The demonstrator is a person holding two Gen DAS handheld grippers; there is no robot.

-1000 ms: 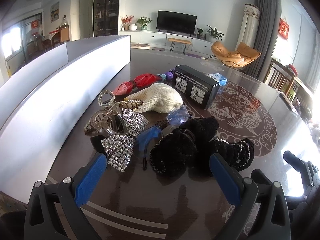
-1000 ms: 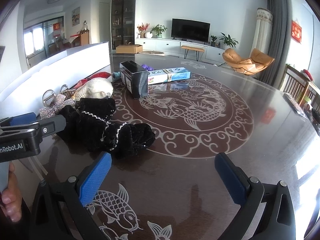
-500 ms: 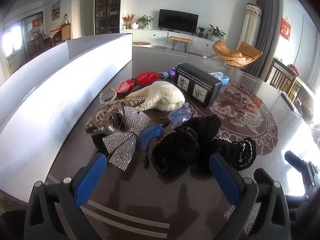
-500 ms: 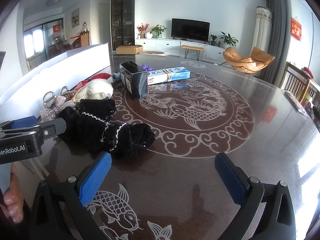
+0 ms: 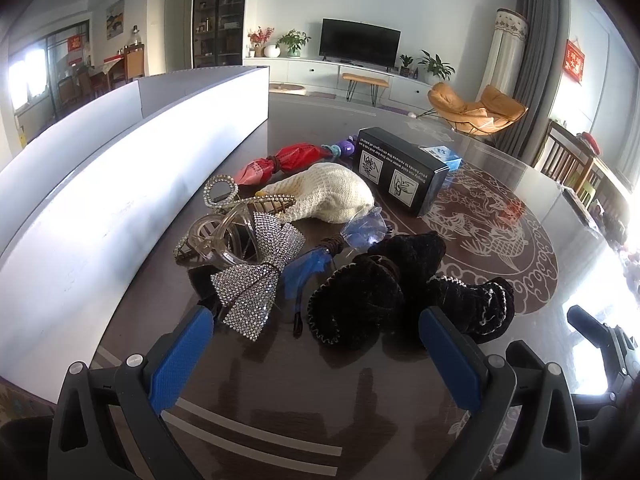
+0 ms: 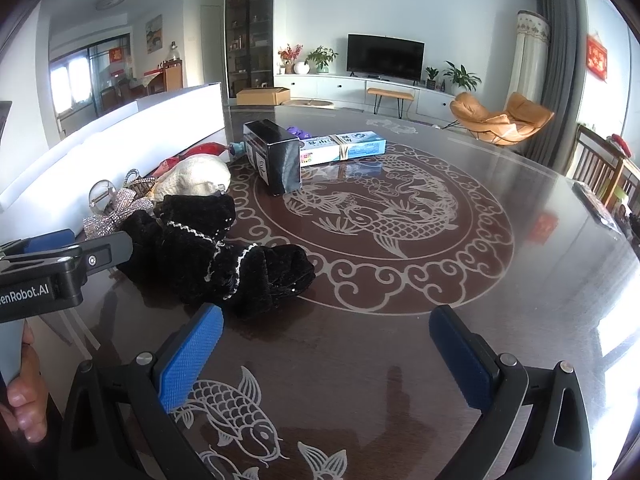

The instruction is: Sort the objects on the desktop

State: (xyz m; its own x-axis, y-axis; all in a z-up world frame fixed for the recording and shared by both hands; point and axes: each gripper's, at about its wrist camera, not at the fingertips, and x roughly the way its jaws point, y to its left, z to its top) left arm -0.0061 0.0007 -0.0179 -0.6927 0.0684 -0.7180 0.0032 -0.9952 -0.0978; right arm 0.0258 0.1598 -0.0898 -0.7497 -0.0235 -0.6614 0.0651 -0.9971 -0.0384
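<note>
Left wrist view: left gripper (image 5: 316, 344) fingers apart, empty, over the table (image 5: 280, 412) near edge; rhinestone bow (image 5: 256, 276) and black scrunchies (image 5: 384, 296) just ahead
Right wrist view: right gripper (image 6: 326, 344) fingers apart, empty; black box (image 6: 274, 156) toward far edge

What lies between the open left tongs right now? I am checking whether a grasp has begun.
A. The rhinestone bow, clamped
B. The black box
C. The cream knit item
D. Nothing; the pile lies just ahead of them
D: the left tongs stand wide open over bare table, with the rhinestone bow and black velvet scrunchies just beyond the blue pads.
</note>
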